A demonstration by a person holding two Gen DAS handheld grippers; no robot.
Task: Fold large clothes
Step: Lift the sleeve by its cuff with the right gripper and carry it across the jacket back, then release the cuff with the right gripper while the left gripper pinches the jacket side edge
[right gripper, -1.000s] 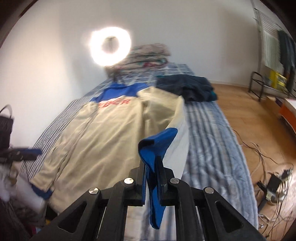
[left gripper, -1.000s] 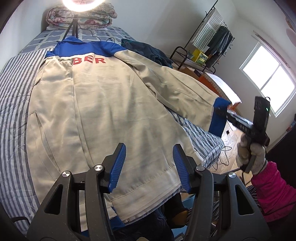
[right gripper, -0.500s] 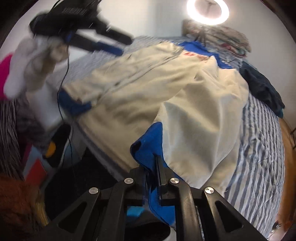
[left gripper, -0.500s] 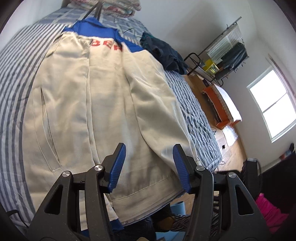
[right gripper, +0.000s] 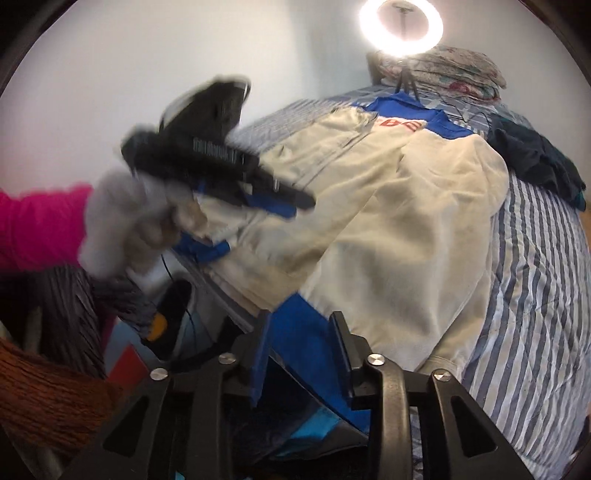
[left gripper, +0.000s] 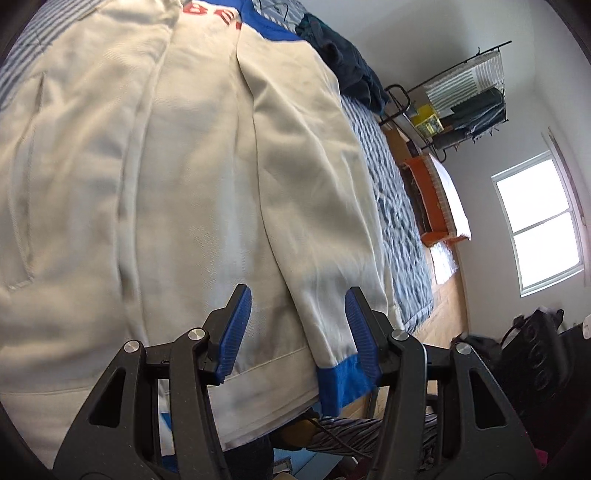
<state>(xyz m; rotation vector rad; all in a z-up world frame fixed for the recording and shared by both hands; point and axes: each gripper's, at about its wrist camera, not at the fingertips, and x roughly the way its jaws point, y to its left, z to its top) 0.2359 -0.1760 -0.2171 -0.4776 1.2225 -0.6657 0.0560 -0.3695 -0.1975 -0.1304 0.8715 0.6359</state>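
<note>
A cream jacket (left gripper: 192, 177) with a blue collar and red letters lies spread on the striped bed (left gripper: 391, 206). One sleeve is folded down along its body, ending in a blue cuff (left gripper: 343, 384) at the hem by the bed's foot. My left gripper (left gripper: 297, 306) hovers open just above that sleeve, its pads touching nothing. In the right wrist view my right gripper (right gripper: 300, 321) has its jaws opening. The blue cuff (right gripper: 299, 343) hangs loose between them. The left gripper (right gripper: 295, 205) shows blurred there, held by a white-gloved hand (right gripper: 125, 225) over the jacket's near corner.
A dark garment (right gripper: 535, 155) lies bunched on the bed beside the jacket's shoulder. A ring light (right gripper: 400, 27) and folded quilts (right gripper: 443, 70) stand at the head. A clothes rack (left gripper: 469, 96), an orange box (left gripper: 424, 199) and a window (left gripper: 539, 229) lie past the bed's side.
The right gripper carried the sleeve cuff across and down to the jacket's hem, and its jaws have parted. The left gripper sank toward the hem and rolled.
</note>
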